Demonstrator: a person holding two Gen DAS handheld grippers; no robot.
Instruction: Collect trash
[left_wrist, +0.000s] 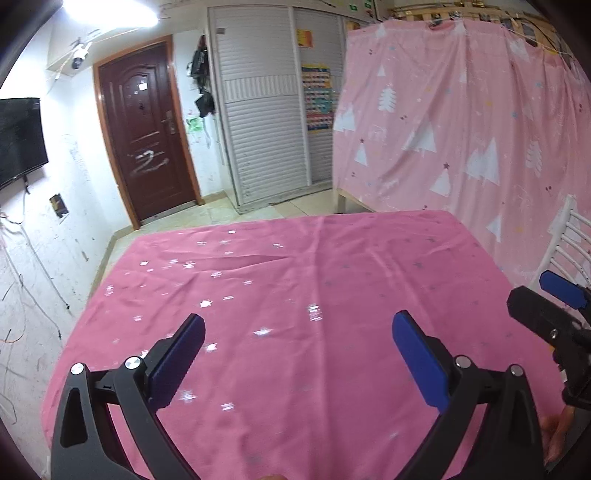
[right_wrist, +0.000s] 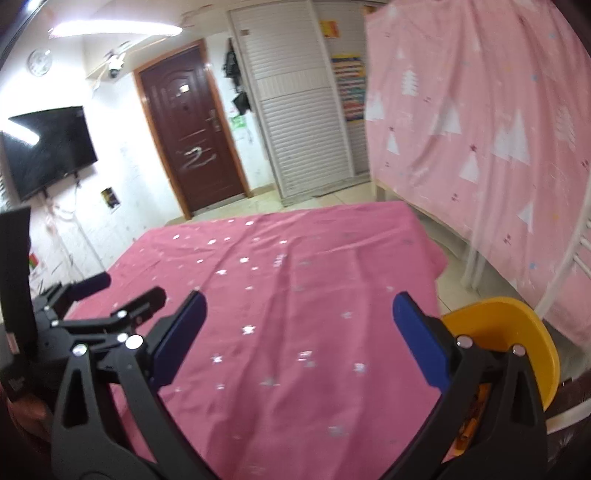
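Note:
A pink cloth with silver stars (left_wrist: 332, 258) covers the table below both grippers, and no loose trash shows on it. My left gripper (left_wrist: 298, 321) hangs over the near part of the cloth, open, with nothing between its blue pads. The right gripper (right_wrist: 300, 299) is likewise open and empty above the cloth (right_wrist: 314, 251). A yellow bin (right_wrist: 517, 328) stands just off the table's right edge, beside the right gripper's right finger; something orange lies inside it. Each gripper appears at the edge of the other's view: the right gripper (left_wrist: 535, 295) and the left gripper (right_wrist: 125, 290).
A pink curtain with white trees (left_wrist: 461, 129) hangs to the right of the table. A white slatted frame (left_wrist: 569, 251) stands at the right edge. Beyond the table are a brown door (left_wrist: 146, 144), white louvred cabinets (left_wrist: 266, 129) and a wall-mounted television (right_wrist: 51, 151).

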